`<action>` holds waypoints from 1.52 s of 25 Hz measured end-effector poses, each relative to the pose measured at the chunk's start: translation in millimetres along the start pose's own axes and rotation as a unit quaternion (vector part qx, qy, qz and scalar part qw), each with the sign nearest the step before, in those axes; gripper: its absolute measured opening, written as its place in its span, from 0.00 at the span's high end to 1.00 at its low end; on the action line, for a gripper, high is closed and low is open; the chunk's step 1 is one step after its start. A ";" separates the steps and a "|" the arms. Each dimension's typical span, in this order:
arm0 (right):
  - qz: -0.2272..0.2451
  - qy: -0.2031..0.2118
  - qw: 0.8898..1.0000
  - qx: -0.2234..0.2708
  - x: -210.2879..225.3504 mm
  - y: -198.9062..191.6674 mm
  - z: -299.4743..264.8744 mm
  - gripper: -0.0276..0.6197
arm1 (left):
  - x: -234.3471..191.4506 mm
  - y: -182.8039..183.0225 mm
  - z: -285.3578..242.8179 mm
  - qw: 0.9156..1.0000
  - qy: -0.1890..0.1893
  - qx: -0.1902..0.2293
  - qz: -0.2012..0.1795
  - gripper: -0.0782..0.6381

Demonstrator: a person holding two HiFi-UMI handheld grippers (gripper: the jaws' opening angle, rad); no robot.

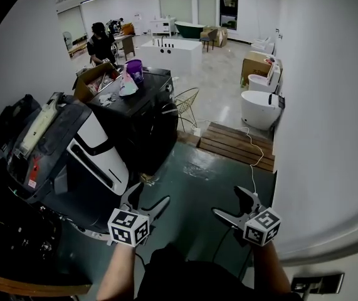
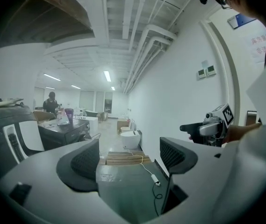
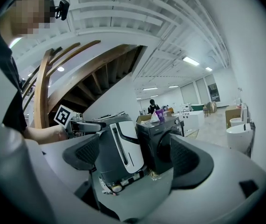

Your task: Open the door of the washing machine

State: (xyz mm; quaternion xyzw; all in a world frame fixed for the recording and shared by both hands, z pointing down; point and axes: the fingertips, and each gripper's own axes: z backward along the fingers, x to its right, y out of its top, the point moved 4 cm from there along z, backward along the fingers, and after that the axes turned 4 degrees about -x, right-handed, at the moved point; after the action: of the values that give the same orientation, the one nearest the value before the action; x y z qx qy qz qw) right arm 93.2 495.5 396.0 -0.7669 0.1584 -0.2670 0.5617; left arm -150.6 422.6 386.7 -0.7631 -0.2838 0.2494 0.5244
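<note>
The dark washing machine (image 1: pixel 142 115) stands ahead and to the left on the green floor, its round door (image 1: pixel 166 129) shut and facing the floor space. It also shows in the right gripper view as a washing machine (image 3: pixel 164 133) behind a grey-white appliance. My left gripper (image 1: pixel 148 197) and right gripper (image 1: pixel 227 200) hang low in front of me, apart from the machine, both open with nothing between the fingers. The left gripper (image 2: pixel 130 155) looks along the floor toward the pallet. The right gripper (image 3: pixel 133 153) faces the appliances.
A tilted grey-white appliance (image 1: pixel 88 162) lies close on the left, in front of the washer. A purple cup (image 1: pixel 135 69) and a cardboard box (image 1: pixel 91 79) sit on the washer. A wire chair (image 1: pixel 188 102), a wooden pallet (image 1: pixel 238 144), a white cable (image 1: pixel 252 162) and a white tub (image 1: pixel 259 108) lie beyond.
</note>
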 end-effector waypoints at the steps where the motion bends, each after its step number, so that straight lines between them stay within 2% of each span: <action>1: -0.003 -0.004 1.000 0.001 5.3 -1.2 0.9 0.24 | -0.4 0.8 -5.8 1.000 -0.003 -0.002 0.000 0.32; 8: -0.038 -0.030 0.999 0.003 49.7 -2.0 -11.1 0.24 | -17.6 13.3 -63.1 1.000 -0.022 0.001 0.001 0.32; 14: -0.044 -0.044 0.998 -0.028 96.7 -1.2 -56.1 0.24 | -55.4 16.3 -128.3 0.999 -0.039 -0.007 0.016 0.32; 23: -0.068 -0.024 0.996 -0.054 152.1 35.8 -166.3 0.24 | -135.2 44.1 -210.2 0.998 -0.054 -0.019 0.023 0.32; 28: -0.049 0.003 0.997 -0.057 171.5 58.1 -228.5 0.26 | -176.1 52.9 -239.6 0.997 -0.060 -0.030 0.023 0.32; 33: -0.052 0.027 0.996 -0.074 181.7 64.8 -264.1 0.27 | -199.5 59.8 -262.8 0.997 -0.066 -0.033 0.031 0.32; 38: -0.067 0.036 0.994 -0.081 217.0 65.4 -290.8 0.29 | -221.6 57.9 -292.8 0.996 -0.060 -0.044 0.046 0.32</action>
State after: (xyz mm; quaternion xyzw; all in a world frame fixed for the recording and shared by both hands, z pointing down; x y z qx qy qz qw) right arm 101.3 130.9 450.2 -0.8083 0.1483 -0.3180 0.4728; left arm -100.5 59.0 445.9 -0.7812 -0.2906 0.3060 0.4600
